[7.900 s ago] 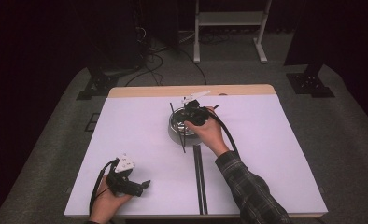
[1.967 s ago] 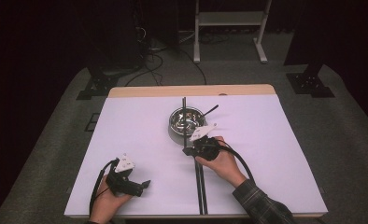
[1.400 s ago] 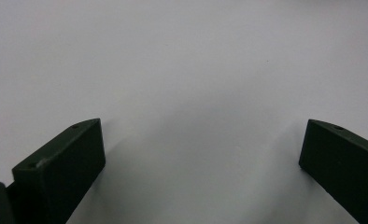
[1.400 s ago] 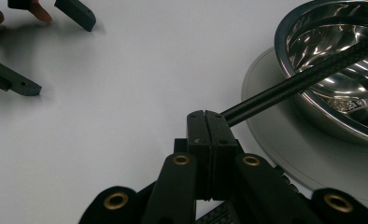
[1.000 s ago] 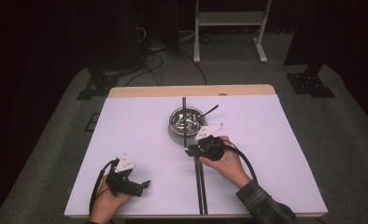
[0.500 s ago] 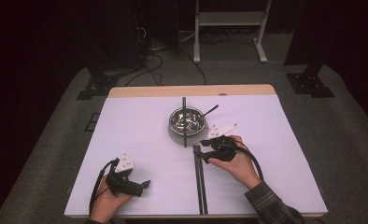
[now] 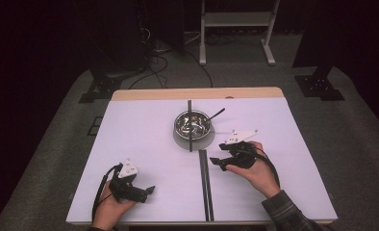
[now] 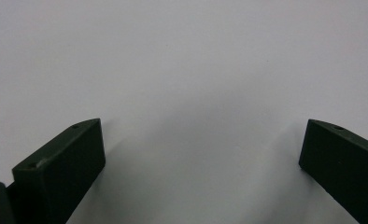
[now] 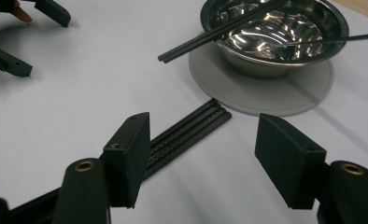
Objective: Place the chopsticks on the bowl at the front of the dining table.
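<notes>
The black chopsticks are laid flat on the white table, just below the grey coaster on which the steel bowl is set. Another pair of chopsticks is rested across the bowl's rim. The right gripper is held just beside the flat pair, its jaws having just been opening, nothing between them. The left gripper is kept wide and empty, well apart

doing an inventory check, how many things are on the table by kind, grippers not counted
metal bowl: 1
grey round mat under the bowl: 1
black chopsticks across the bowl: 1 pair
black strips flat on the table: 1 bundle
thin dark utensil leaning in the bowl: 1
total: 5
</notes>
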`<state>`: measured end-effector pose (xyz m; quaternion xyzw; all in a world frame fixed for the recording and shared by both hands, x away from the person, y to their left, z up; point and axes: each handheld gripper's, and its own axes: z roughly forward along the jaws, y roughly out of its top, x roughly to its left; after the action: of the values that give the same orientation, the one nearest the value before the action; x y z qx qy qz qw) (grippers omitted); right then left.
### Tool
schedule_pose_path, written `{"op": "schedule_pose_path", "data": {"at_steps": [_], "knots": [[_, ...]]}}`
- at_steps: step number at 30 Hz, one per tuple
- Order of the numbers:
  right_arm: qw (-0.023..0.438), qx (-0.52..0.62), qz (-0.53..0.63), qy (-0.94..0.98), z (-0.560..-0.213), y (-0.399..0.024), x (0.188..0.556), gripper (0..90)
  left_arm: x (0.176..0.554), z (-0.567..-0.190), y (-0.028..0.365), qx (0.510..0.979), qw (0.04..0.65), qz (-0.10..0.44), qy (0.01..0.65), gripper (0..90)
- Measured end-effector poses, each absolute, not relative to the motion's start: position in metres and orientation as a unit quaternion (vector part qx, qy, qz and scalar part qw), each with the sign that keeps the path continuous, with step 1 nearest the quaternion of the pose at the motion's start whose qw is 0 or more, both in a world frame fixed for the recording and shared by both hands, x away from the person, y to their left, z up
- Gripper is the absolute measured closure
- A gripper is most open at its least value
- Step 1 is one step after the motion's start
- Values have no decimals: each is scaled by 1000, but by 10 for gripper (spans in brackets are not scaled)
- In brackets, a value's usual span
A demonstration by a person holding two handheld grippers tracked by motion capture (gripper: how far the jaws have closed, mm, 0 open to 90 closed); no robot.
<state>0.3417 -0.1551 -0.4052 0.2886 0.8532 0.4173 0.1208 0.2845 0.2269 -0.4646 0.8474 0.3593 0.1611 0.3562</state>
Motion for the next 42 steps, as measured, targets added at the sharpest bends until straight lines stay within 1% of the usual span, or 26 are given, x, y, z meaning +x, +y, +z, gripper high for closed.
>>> {"op": "schedule_pose_path", "data": {"at_steps": [19, 35, 42], "knots": [[142, 330, 418, 834, -412, -206, 324, 323, 284, -465, 227, 847, 356, 161, 359, 0], [163, 347, 412, 826, -423, -232, 304, 323, 284, -465, 227, 847, 356, 161, 359, 0], [179, 363, 402, 822, -434, -248, 292, 257, 284, -465, 227, 847, 356, 161, 359, 0]]}}
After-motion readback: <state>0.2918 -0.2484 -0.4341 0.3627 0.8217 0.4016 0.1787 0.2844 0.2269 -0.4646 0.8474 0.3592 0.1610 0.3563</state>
